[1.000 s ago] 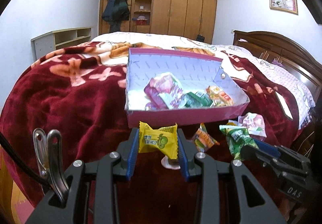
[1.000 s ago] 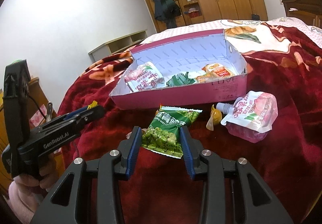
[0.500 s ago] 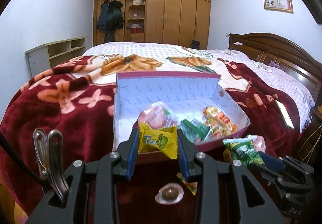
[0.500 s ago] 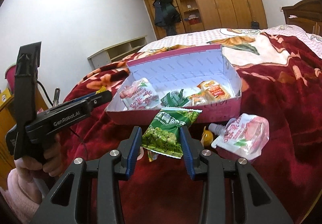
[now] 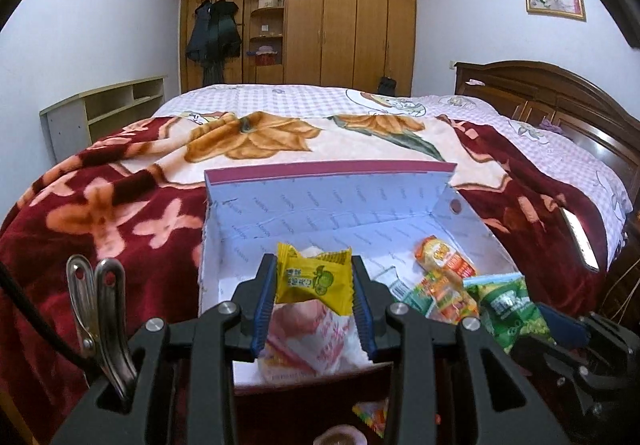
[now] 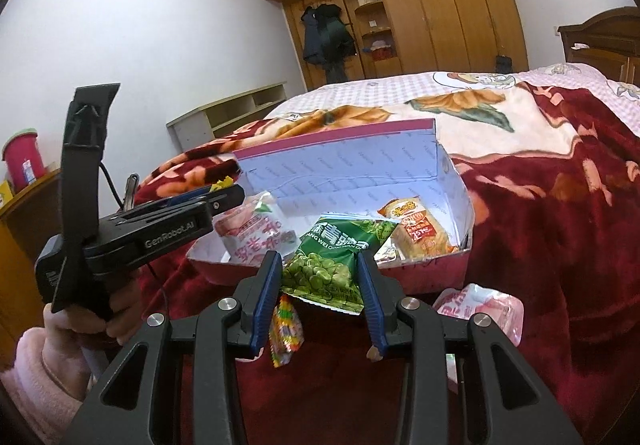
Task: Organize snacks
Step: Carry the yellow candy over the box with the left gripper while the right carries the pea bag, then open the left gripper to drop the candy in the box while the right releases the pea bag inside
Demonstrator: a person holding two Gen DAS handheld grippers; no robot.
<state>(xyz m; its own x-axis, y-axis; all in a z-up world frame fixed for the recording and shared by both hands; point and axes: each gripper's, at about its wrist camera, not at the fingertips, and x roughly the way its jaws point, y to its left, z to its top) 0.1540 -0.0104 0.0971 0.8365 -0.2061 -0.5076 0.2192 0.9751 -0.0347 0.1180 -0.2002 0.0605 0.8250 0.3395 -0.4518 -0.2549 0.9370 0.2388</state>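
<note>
My left gripper (image 5: 314, 277) is shut on a yellow snack packet (image 5: 314, 279) and holds it above the near left part of the pink open box (image 5: 332, 173). My right gripper (image 6: 318, 269) is shut on a green pea packet (image 6: 326, 265), held at the box's near wall (image 6: 424, 277); the packet also shows in the left wrist view (image 5: 510, 309). Inside the box lie a pink-and-white pouch (image 6: 252, 235), an orange packet (image 6: 420, 229) and other wrappers. The left gripper shows from the side in the right wrist view (image 6: 228, 199).
On the red blanket (image 6: 560, 245) in front of the box lie a pink jelly pouch (image 6: 480, 307), a small colourful candy wrapper (image 6: 286, 329) and a round jelly cup (image 5: 340, 437). A wooden headboard (image 5: 560, 93) stands at the right, a low shelf (image 5: 104, 109) at the left.
Both grippers have risen and moved forward toward the box with their packets. The yellow packet now hangs over the box's inside; the green packet has reached the box's near wall.
</note>
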